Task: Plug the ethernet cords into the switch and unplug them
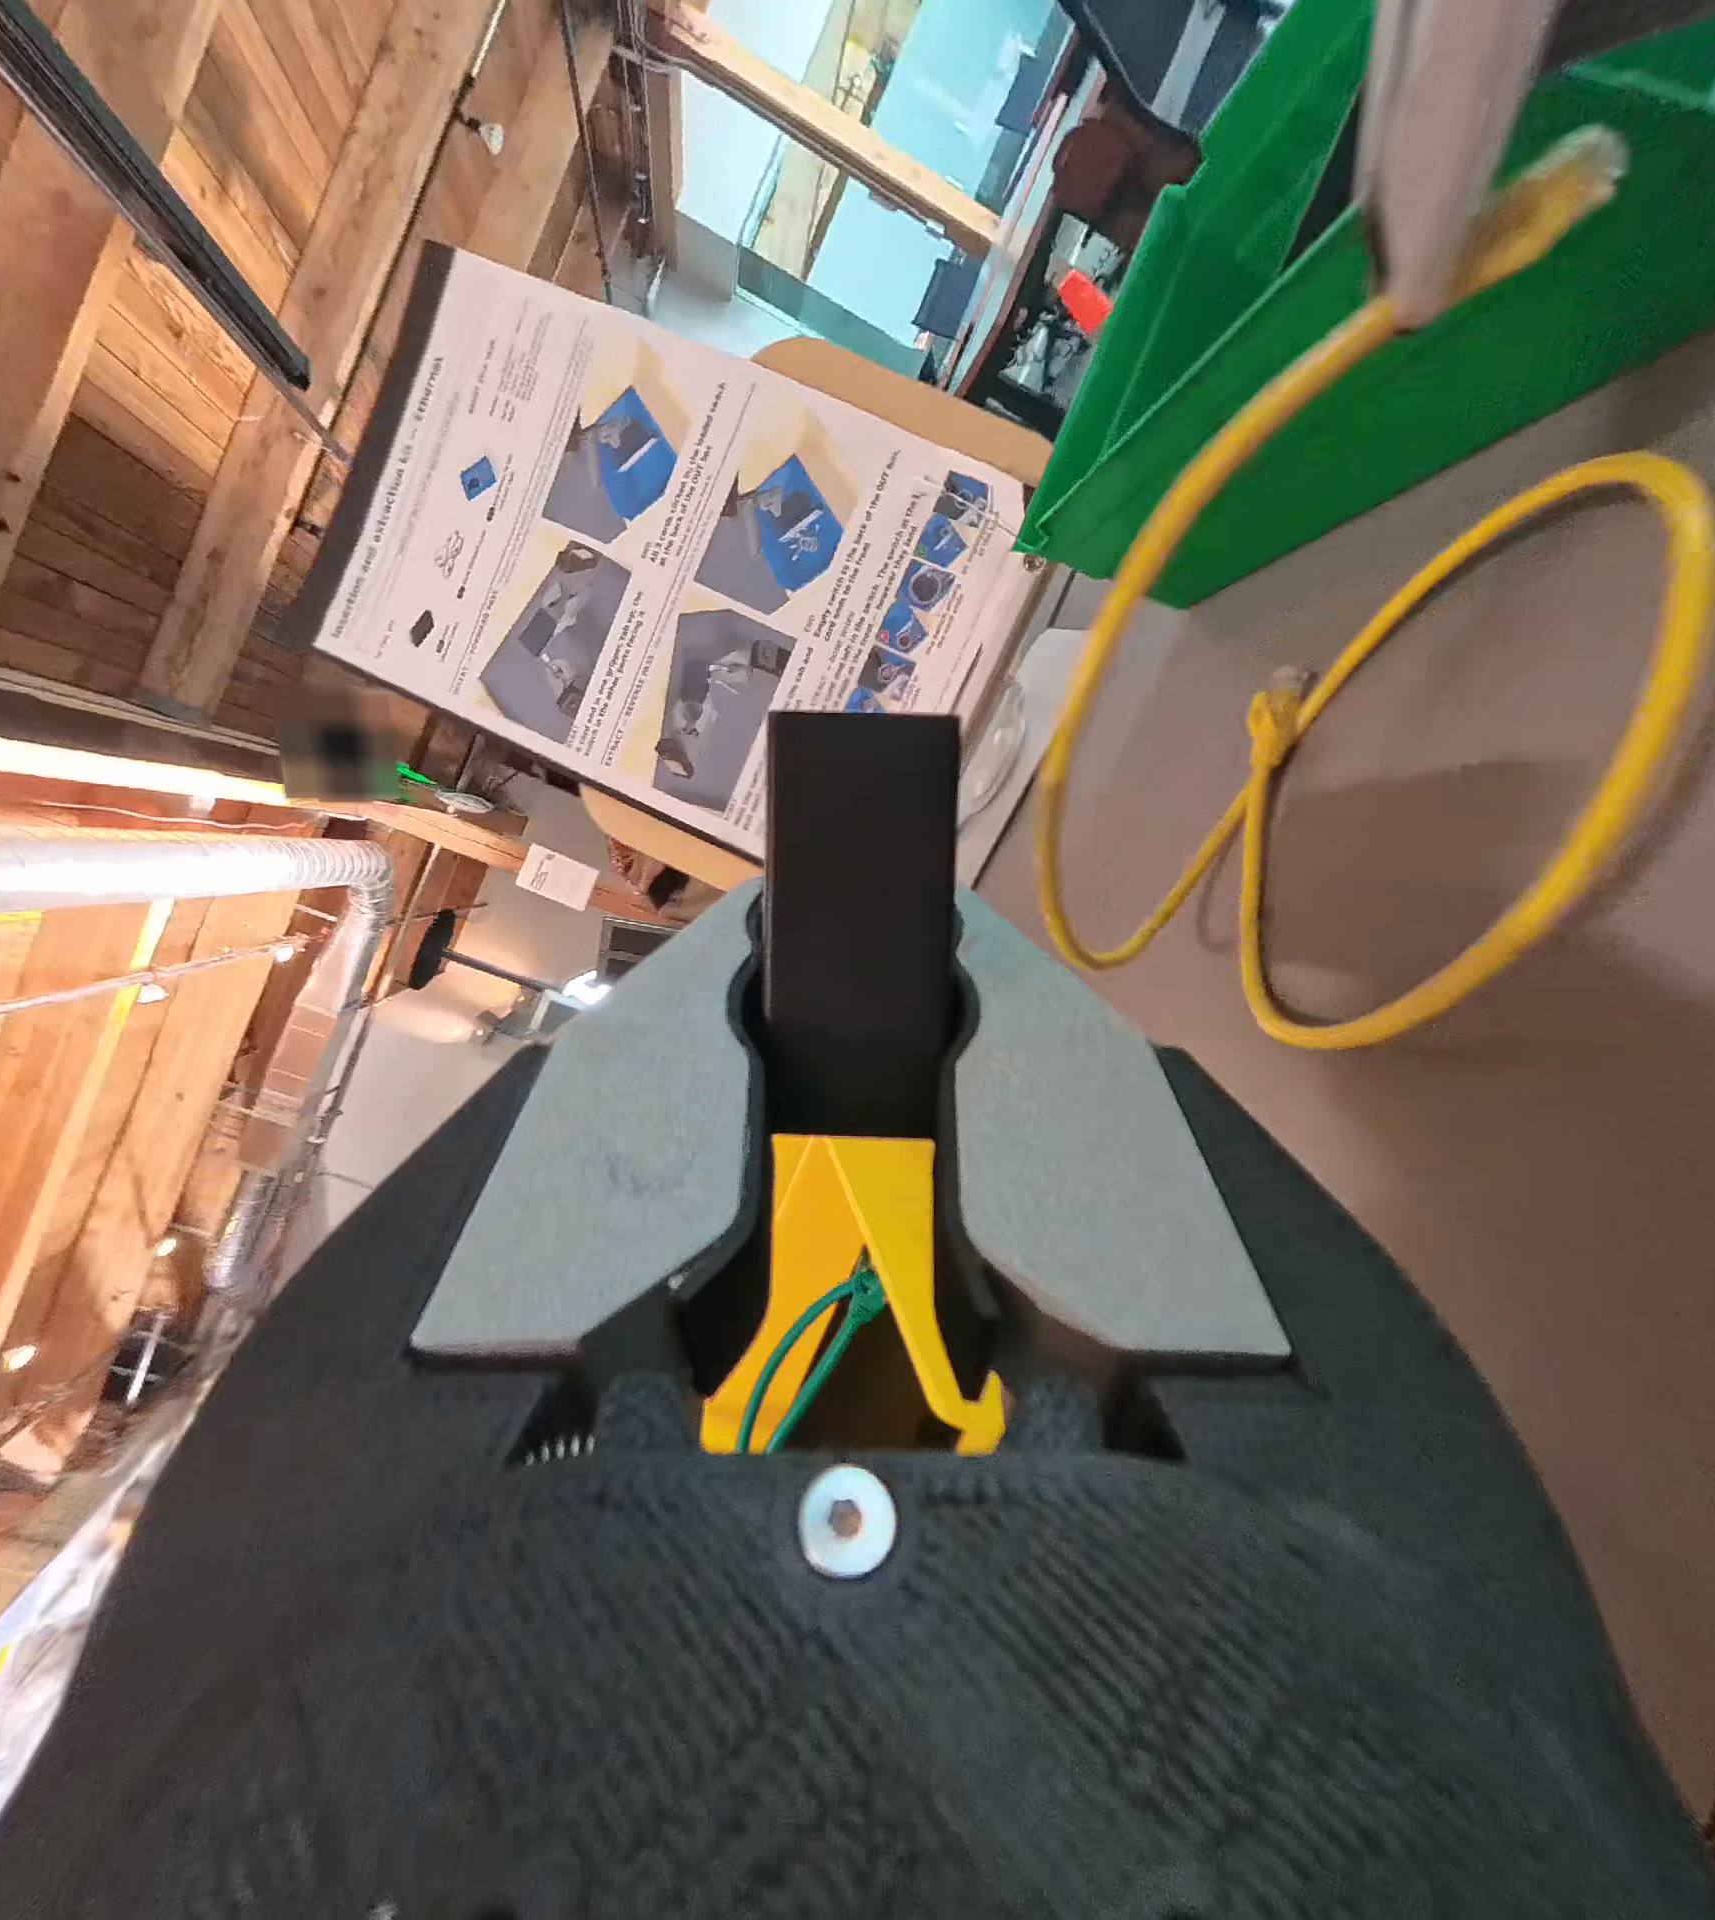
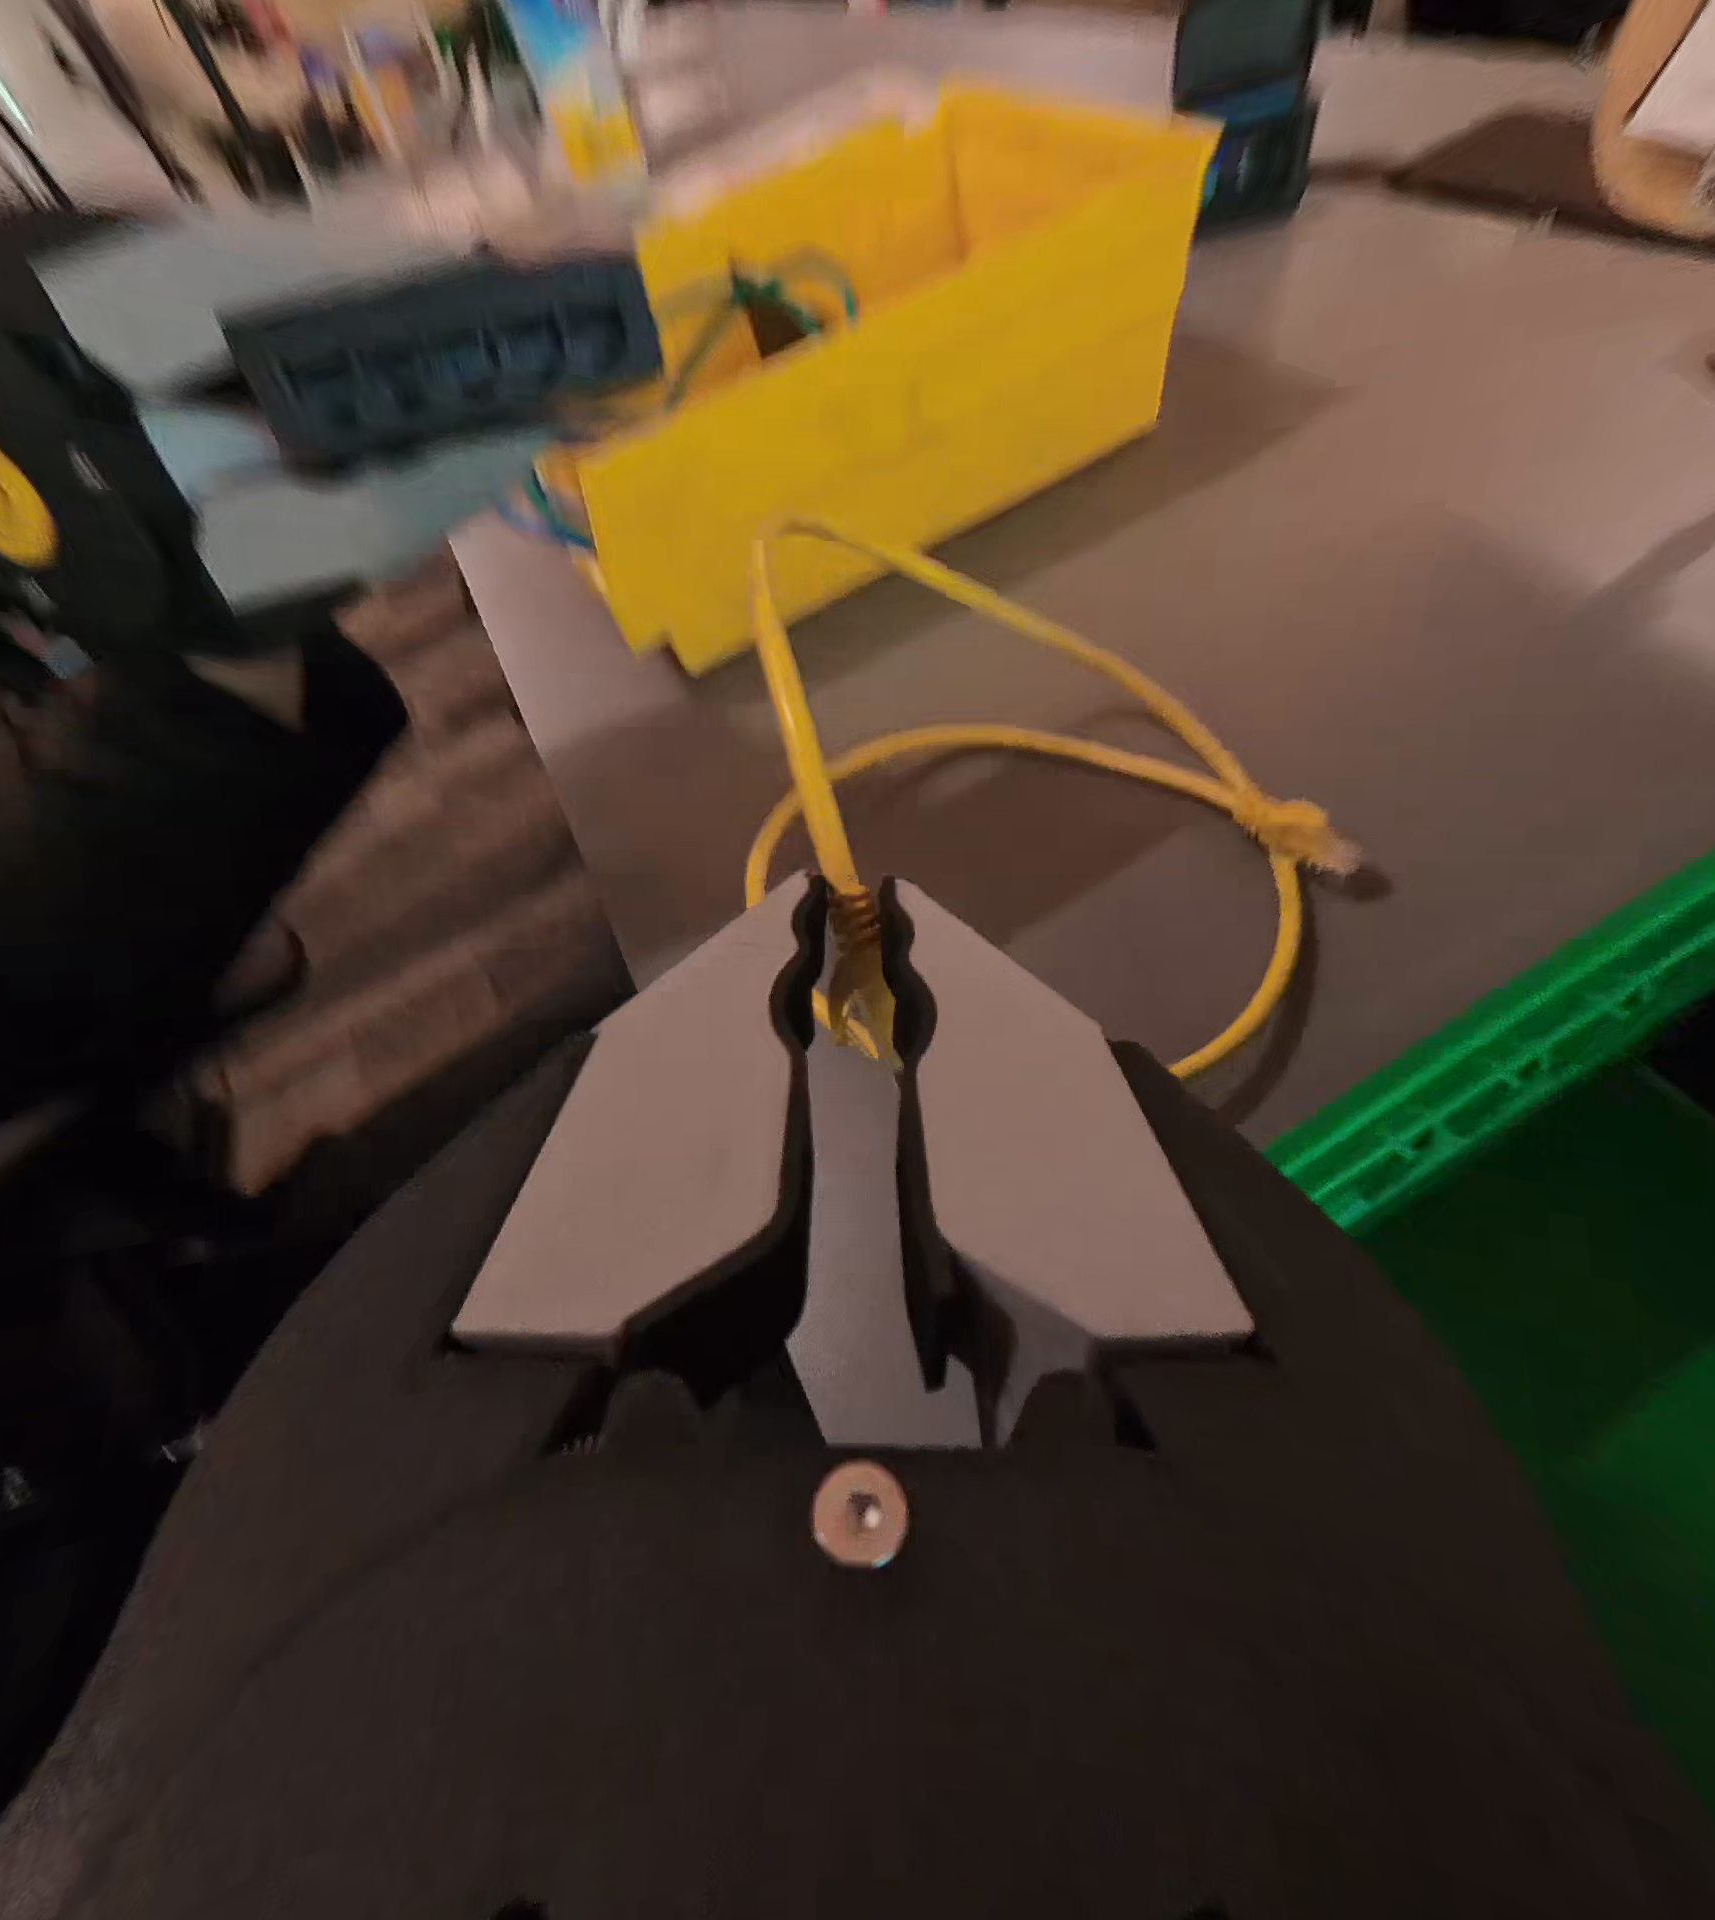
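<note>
Switch (image 1: 858, 904), a black box, sat clamped between the fingers of our left gripper (image 1: 858, 935), lifted beside the grey table (image 1: 1404, 1195). We held one plug of the yellow ethernet cord (image 2: 1279, 935) pinched in our right gripper (image 2: 855, 935), jaws closed tight on it; its loop and free plug lay on the table. Beyond it stood a yellow bin (image 2: 894, 416) holding green and yellow cords, blurred. We saw a green bin (image 2: 1559, 1039) just beside the loop, its contents hidden.
</note>
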The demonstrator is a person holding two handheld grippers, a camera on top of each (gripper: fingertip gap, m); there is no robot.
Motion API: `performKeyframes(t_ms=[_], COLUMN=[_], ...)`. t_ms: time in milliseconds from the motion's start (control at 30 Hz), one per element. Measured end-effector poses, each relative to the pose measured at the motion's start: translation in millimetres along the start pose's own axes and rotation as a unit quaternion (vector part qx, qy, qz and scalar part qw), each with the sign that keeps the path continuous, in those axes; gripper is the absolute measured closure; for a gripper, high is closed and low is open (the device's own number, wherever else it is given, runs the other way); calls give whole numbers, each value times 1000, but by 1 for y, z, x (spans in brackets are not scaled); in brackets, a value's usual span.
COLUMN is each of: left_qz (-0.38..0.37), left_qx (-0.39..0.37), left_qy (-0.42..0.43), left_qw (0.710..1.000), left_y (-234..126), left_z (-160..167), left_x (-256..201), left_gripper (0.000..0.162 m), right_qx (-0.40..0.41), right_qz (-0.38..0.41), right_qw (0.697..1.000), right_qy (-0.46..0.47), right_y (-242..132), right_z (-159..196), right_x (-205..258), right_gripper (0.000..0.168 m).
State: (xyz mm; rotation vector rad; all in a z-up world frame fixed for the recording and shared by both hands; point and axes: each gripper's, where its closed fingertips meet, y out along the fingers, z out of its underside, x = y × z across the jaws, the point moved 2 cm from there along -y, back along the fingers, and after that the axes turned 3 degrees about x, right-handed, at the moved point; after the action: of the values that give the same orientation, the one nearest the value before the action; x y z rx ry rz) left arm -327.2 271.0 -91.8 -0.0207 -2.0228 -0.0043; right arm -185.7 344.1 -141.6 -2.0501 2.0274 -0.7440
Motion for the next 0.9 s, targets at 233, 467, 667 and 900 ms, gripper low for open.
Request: performKeyframes(t_ms=[233, 467, 667, 900], left_qz=[63, 58, 57, 117], left_qx=[-17, -11, -2, -79], left_qy=[10, -8, -14, -162], left_qw=[998, 998, 998, 977], left_y=[9, 22, 22, 14], left_z=[-11, -23, -14, -29], left_x=[-36, -50, -46, -38], left_gripper=[135, 135, 135, 135], right_qx=[-167, -176, -156, -116], right_qz=[-72, -144, -127, 45], right_qw=[979, 964, 970, 990], right_qy=[89, 137, 135, 66], right_y=[-39, -17, -2, -2], right_z=[-44, -46, -40, -27], right_x=[5, 24, 23, -15], right_gripper=[163, 164, 163, 163])
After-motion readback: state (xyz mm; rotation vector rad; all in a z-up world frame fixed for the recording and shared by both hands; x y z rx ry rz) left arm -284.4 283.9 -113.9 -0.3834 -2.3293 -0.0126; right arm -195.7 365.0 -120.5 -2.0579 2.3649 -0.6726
